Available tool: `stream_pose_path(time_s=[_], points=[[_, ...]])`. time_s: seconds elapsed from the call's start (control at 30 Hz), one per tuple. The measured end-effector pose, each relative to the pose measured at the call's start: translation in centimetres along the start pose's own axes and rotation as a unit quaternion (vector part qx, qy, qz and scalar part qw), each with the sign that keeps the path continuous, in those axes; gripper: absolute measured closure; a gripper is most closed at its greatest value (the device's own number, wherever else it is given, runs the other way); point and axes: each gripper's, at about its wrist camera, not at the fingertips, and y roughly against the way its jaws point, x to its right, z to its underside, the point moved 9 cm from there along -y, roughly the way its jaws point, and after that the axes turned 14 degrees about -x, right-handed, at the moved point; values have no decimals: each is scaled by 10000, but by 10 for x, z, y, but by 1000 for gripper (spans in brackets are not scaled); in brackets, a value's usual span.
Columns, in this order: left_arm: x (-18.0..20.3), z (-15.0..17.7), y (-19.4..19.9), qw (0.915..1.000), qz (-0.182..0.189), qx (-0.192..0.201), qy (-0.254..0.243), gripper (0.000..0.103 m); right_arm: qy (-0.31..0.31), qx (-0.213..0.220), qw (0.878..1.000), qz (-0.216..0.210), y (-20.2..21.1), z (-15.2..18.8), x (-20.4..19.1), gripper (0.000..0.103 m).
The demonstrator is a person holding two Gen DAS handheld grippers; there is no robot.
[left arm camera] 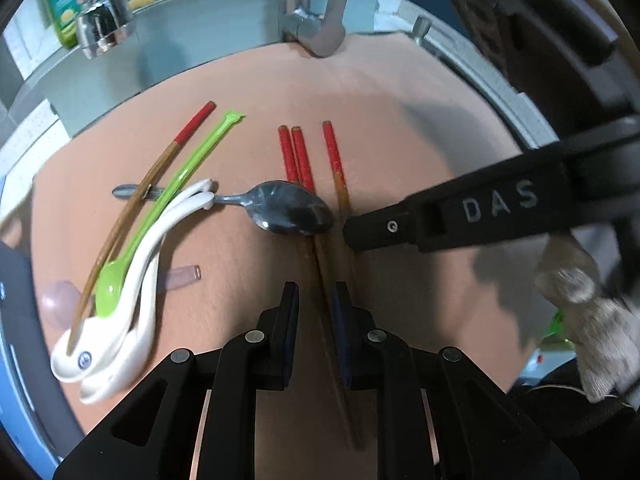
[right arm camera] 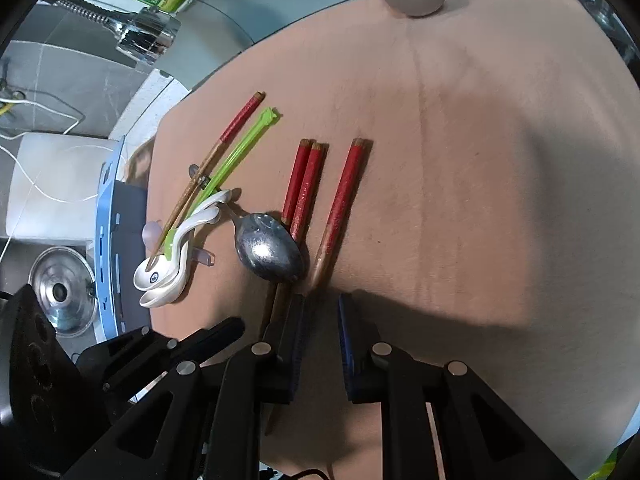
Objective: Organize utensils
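Note:
On a peach mat (left arm camera: 400, 120) lie red-topped wooden chopsticks: a pair (left arm camera: 296, 156) side by side, a single one (left arm camera: 334, 160) to their right, and another (left arm camera: 160, 164) on the left. A metal spoon (left arm camera: 288, 210) lies across the pair. A green plastic spoon (left arm camera: 160, 208) rests on stacked white ceramic spoons (left arm camera: 120, 332). My left gripper (left arm camera: 314, 296) is open, its fingers either side of the pair's lower shafts. My right gripper (right arm camera: 320, 312) is open just short of the single chopstick (right arm camera: 340, 208); its finger (left arm camera: 384, 228) shows beside the metal spoon (right arm camera: 268, 248).
A faucet (left arm camera: 312, 20) and a spray head (left arm camera: 104, 28) stand at the mat's far edge, with a green dish-soap bottle (left arm camera: 64, 0) behind. A blue-edged appliance (right arm camera: 108, 240) and a steel lid (right arm camera: 64, 292) sit left of the mat. A translucent pink spoon (left arm camera: 64, 300) lies under the white spoons.

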Motion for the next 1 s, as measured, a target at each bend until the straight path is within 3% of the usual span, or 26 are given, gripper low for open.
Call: stream_pose_path(time_s=[0.17,0.33,0.6,0.77,0.83,1.0], points=[[-8,4,1,9999,146,-21,2,87,-47,78,9999,141,-5,-4,-5,88],[-16,11,0,9996,257,-55,93,87,204,162,9975,663,-9,-7,-15,89],[-20,19,3,9994,313,-126,97,87,34,34,9987,500,-8,-8,-10,86],[-12,-3,-8,9997,182,-143,36,88,46,127,9969,777,-11,-11,-18,85],[-12,-9,-9,9998,165,-141,-1,89,107,86,9963,846,-11,-10,-14,93],[-23,-3,-8,9994,246,-223,-3,96,130,98,9939,1090,2,-10,7,95]])
